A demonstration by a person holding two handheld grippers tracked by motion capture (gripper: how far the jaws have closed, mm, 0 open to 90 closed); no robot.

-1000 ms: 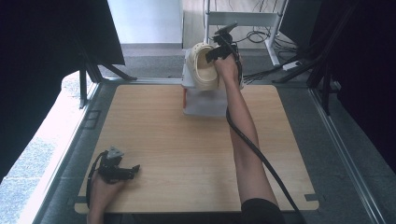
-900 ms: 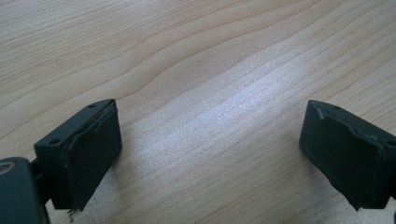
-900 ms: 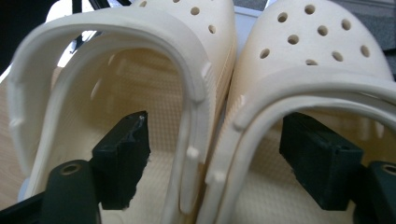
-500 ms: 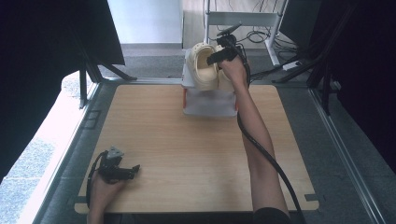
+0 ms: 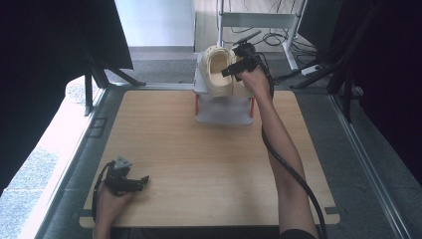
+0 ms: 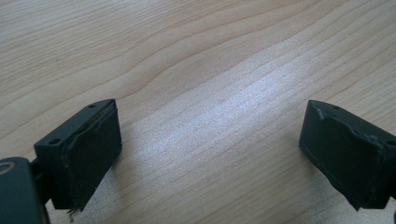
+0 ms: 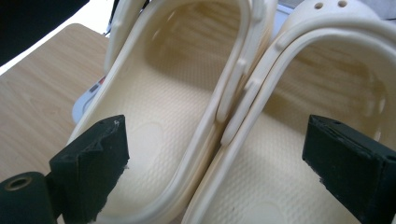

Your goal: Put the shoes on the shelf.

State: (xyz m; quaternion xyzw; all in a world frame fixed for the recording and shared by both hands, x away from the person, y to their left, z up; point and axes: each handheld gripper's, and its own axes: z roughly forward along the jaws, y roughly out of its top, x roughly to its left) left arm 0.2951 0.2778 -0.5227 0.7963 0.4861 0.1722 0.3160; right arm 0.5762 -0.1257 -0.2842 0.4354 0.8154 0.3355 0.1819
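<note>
At 12 o'clock on the rack [image 5: 219, 115] | my right gripper [image 5: 238, 64] gapes over both clogs [image 7: 224, 116] | next: clamp their touching rims | left gripper [image 5: 133, 183] apart, idle at 7 o'clock.

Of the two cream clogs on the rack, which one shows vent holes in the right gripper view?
The clog on the right in that view: small round holes show near its top edge. The other clog shows none there.

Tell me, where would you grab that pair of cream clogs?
Probably the two touching side walls of the cream clogs. They press together on the small rack, openings facing the right hand-held gripper, whose open jaws, coming straight on, already straddle both walls.
</note>
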